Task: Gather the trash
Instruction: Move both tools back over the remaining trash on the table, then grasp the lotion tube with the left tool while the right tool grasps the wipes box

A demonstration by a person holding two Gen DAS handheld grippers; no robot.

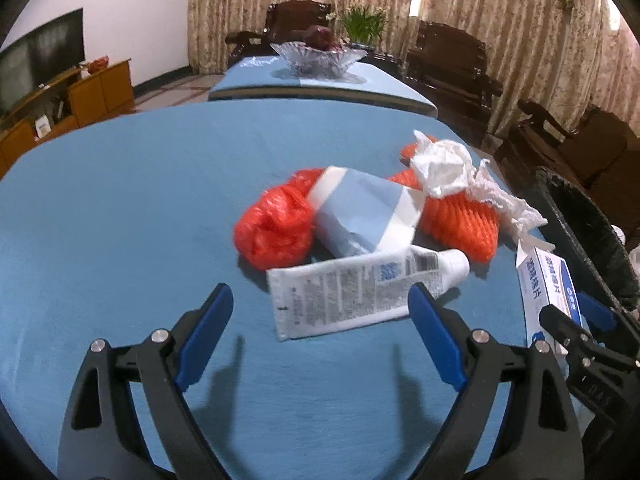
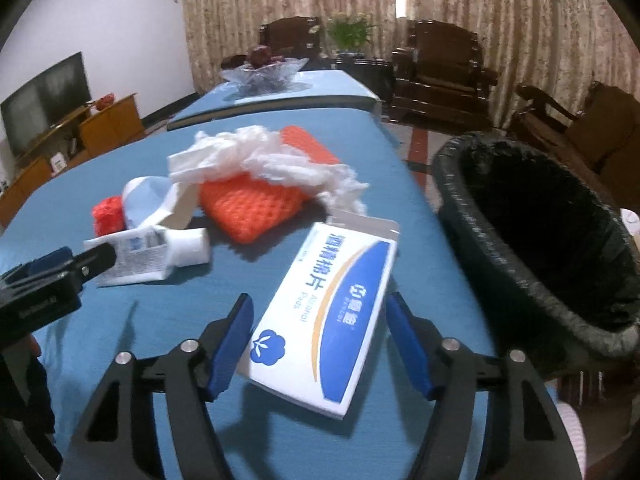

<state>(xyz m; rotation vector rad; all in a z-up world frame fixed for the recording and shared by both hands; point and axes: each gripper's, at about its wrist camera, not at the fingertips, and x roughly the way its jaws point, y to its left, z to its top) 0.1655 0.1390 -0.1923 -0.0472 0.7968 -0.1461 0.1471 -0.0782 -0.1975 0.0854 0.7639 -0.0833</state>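
Observation:
Trash lies in a heap on the blue table point(image 1: 120, 208). My left gripper point(image 1: 320, 294) is open, its blue fingertips on either side of the flat end of a white tube point(image 1: 348, 292). Behind the tube are a red plastic bag point(image 1: 276, 224), a blue-and-white packet point(image 1: 360, 212), an orange foam net point(image 1: 460, 220) and crumpled white tissue point(image 1: 444, 168). My right gripper point(image 2: 320, 304) is open around a blue-and-white alcohol pads box point(image 2: 324, 316) lying flat between its fingers, the pads close to its sides. A bin with a black liner point(image 2: 452, 200) stands just right of the table.
A glass fruit bowl point(image 1: 318, 58) sits on a second blue table beyond. Dark wooden armchairs point(image 2: 440, 76) line the curtained wall on the right. A TV and wooden cabinet point(image 1: 100, 88) stand at the left. The table's right edge runs beside the bin.

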